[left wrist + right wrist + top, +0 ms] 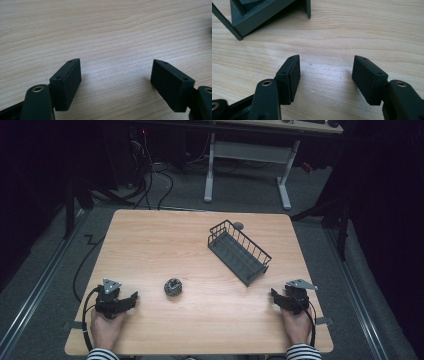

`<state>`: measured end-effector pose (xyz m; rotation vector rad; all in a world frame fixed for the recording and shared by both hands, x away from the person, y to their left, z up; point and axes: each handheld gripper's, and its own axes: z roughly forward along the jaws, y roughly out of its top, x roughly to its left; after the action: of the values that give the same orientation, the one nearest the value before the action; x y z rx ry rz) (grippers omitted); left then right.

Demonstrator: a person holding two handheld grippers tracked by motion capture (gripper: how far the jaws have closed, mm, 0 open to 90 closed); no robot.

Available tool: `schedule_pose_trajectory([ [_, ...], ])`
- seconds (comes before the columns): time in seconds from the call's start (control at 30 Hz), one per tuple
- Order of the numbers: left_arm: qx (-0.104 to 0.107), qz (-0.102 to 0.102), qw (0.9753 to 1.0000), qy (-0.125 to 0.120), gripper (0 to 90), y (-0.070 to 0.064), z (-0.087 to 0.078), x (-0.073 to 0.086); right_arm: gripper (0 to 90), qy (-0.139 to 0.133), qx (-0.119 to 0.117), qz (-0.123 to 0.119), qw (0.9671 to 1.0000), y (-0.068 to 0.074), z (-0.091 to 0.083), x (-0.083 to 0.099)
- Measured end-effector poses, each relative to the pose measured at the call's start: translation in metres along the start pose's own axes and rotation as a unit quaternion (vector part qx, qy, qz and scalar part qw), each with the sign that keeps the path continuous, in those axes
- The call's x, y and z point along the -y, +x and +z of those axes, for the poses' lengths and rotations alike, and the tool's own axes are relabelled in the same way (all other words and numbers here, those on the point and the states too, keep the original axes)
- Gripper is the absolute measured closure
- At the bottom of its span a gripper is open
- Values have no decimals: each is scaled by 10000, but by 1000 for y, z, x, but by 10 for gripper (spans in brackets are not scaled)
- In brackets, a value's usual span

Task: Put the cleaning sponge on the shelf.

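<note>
A small dark round object (173, 287) lies on the wooden table (165, 245) near its front middle. A dark wire rack (239, 251) sits at the centre right, set at an angle. My left gripper (131, 299) rests near the front left corner, open, with bare wood between its jaws (116, 62). My right gripper (274, 296) rests near the front right corner, open and holding nothing (325, 58). A corner of the rack (254, 15) shows at the top left of the right gripper view, just beyond the jaws.
A small grey disc (238, 225) lies behind the rack near the table's far edge. Cables (150, 180) trail on the floor beyond the table, and a white desk frame (247, 165) stands farther back.
</note>
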<state>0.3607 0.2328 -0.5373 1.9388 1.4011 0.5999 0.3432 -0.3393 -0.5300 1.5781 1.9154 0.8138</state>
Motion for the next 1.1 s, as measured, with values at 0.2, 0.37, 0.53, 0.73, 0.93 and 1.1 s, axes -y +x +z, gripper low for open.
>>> schedule_pose_trajectory([
  [0.2, 18, 18, 10000, 6, 237, 0, 0, 0, 399, 2, 1, 18, 10000, 0, 0, 0],
  [0.37, 22, 16, 10000, 5, 236, 0, 0, 0, 444, 7, -32, 8, 10000, 0, -1, 0],
  [0.53, 19, 14, 10000, 1, 236, 0, 0, 0, 485, 4, -164, 220, 9996, -5, -5, -2],
  [0.73, 36, 12, 10000, 7, 235, 0, 0, 0, 496, -106, -233, 146, 9996, -3, -19, -17],
  [0.93, -1, 26, 10000, 5, 230, -1, 0, 0, 493, -293, -310, 132, 9990, -1, -28, -33],
  [1.1, 3, 26, 10000, 8, 230, -1, 0, 0, 491, -328, -338, 163, 9988, 1, -31, -41],
])
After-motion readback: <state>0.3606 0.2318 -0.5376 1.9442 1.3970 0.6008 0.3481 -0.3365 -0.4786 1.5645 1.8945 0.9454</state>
